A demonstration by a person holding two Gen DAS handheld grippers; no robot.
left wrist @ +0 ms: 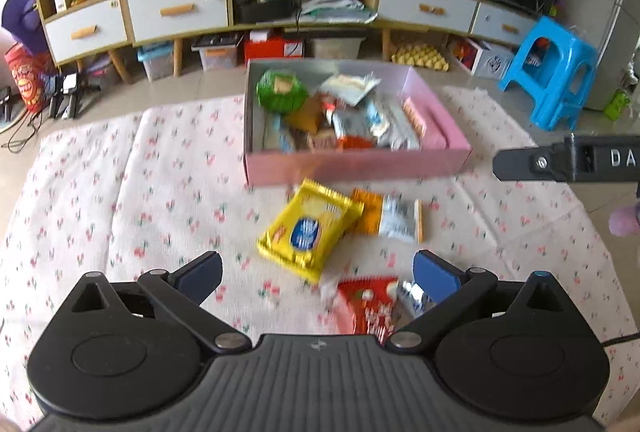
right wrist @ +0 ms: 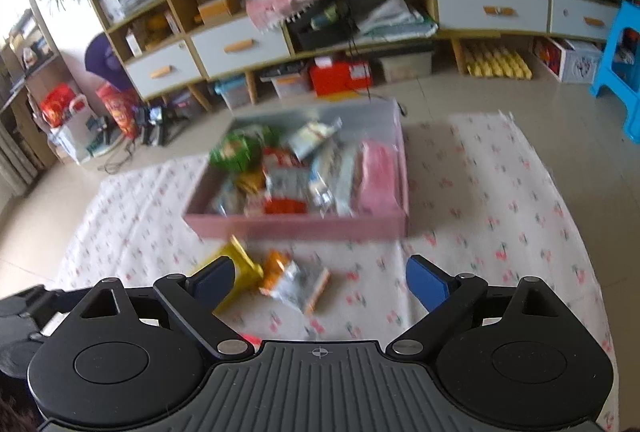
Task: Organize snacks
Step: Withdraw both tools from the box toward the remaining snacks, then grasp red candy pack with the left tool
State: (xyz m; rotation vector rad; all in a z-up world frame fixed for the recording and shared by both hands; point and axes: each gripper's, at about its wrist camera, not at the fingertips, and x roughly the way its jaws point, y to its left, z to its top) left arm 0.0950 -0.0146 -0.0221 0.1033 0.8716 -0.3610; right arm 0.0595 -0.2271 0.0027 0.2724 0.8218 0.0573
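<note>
One pink box [left wrist: 352, 167], frame centre, on floral cloth [left wrist: 120, 191]: holds green round pack [left wrist: 280, 91], white pouch [left wrist: 348, 85], silver wrappers, orange packet [left wrist: 354, 143], pink bar [left wrist: 430, 127], heaped. Loose below box: yellow packet [left wrist: 308, 228] touching orange-and-silver packet [left wrist: 390, 218]; red packet [left wrist: 368, 306] at lower centre. Left gripper [left wrist: 318, 272]: jaws wide, nothing gripped. Right gripper [right wrist: 320, 282]: jaws wide, empty, above orange-and-silver packet.

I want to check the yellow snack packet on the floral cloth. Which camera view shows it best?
The left wrist view: the yellow snack packet lies whole and fairly sharp there. In the right wrist view it is blurred and partly hidden behind a gripper finger.
</note>
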